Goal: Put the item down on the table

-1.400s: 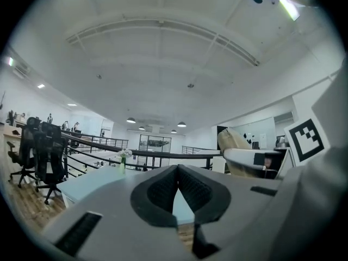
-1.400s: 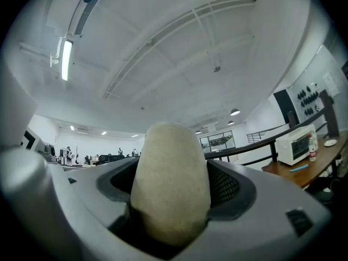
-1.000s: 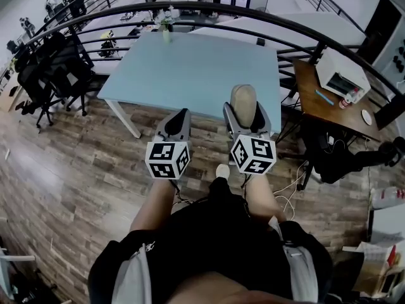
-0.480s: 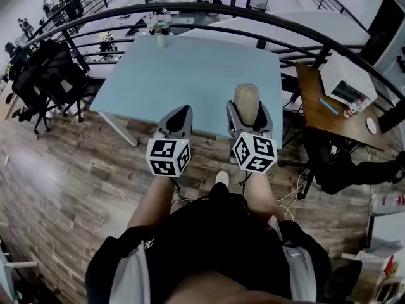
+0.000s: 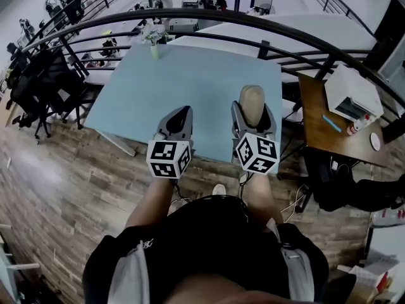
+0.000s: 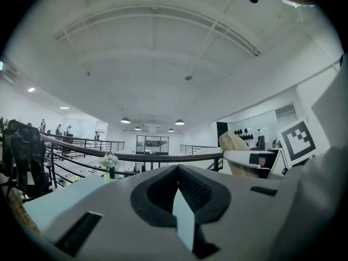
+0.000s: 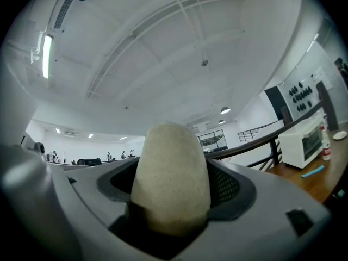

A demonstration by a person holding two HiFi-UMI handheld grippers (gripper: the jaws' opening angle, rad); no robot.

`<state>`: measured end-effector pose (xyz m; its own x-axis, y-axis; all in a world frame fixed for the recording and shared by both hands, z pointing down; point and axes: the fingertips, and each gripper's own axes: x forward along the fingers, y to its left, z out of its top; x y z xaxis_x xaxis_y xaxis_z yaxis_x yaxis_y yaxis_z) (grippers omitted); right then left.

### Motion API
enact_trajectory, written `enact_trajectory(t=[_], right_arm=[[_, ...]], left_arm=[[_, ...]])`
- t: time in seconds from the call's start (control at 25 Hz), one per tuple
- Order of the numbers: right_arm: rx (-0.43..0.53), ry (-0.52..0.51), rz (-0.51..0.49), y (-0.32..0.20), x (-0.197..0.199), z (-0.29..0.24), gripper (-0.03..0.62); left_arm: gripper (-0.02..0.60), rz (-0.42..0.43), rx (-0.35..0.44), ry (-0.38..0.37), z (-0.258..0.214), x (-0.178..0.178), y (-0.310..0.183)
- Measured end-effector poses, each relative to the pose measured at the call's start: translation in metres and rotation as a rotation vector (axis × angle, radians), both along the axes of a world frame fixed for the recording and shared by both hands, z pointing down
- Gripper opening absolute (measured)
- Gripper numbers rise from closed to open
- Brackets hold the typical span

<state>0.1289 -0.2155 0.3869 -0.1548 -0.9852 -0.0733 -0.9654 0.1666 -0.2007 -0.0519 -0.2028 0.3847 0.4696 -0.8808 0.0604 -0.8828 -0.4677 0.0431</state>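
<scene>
A beige, rounded oblong item stands up out of my right gripper, which is shut on its lower part; in the right gripper view the item fills the space between the jaws of that gripper. My left gripper is shut and holds nothing; in its own view this gripper shows only a thin sliver between the closed jaws. Both grippers hover over the near edge of the light blue table. The left gripper view also catches the item off to the right.
A small vase of flowers stands at the table's far left corner. A curved black railing runs behind the table. To the right is a wooden desk with a white oven. Black office chairs stand left.
Both grippers have come forward from above the wooden floor to above the table's near edge, and the whole view has shifted toward the table. The right gripper's hold on the item is unchanged.
</scene>
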Motion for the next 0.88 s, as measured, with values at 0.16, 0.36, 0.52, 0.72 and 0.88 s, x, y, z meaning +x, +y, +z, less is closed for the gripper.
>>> enact_trajectory(t=[0.16, 0.36, 0.52, 0.72, 0.88], right_arm=[[-0.003, -0.013, 0.011, -0.031, 0.021, 0.005, 0.385], [-0.013, -0.005, -0.001, -0.068, 0.037, 0.007, 0.385], [-0.013, 0.007, 0.001, -0.094, 0.05, 0.009, 0.385], [-0.033, 0.005, -0.003, -0.121, 0.06, 0.017, 0.385], [-0.057, 0.006, -0.005, -0.137, 0.06, 0.026, 0.385]], left_arm=[[0.013, 0.019, -0.022, -0.02, 0.008, 0.022, -0.03], [0.013, 0.033, -0.033, -0.028, 0.01, 0.048, -0.069], [0.014, 0.034, -0.036, -0.025, 0.012, 0.063, -0.095], [0.012, 0.028, -0.057, -0.018, 0.021, 0.072, -0.12], [0.014, 0.035, -0.067, -0.018, 0.025, 0.074, -0.135]])
